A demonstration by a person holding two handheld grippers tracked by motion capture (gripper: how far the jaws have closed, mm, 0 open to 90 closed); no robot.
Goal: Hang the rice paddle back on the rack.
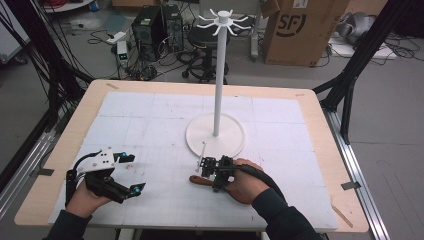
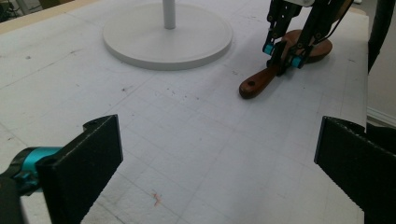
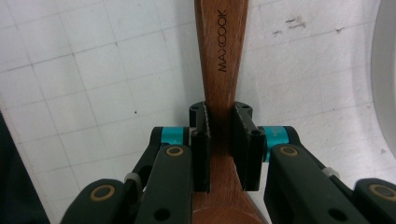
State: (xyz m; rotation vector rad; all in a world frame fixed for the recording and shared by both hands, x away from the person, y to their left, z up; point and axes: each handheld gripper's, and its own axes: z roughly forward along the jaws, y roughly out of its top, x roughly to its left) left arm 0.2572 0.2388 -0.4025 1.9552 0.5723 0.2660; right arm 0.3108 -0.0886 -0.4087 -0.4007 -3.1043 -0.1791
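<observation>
Spoon (image 3: pixel 218 56) lies flat on the mat just in front of the stand's base (image 1: pixel 200 136), and our right gripper (image 3: pixel 220 147) clamps its handle crosswise, the long axis running straight ahead between the jaws. Our left gripper (image 2: pixel 217 156) waits wide open and empty, well apart, so the lift falls to the right hand.

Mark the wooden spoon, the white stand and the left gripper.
wooden spoon (image 3: pixel 218 56): right gripper view, on the handle by the MAXCOOK lettering.
white stand (image 1: pixel 216 75): high view, on the upright pole.
left gripper (image 1: pixel 130 173): high view, midway between its open jaws.
</observation>
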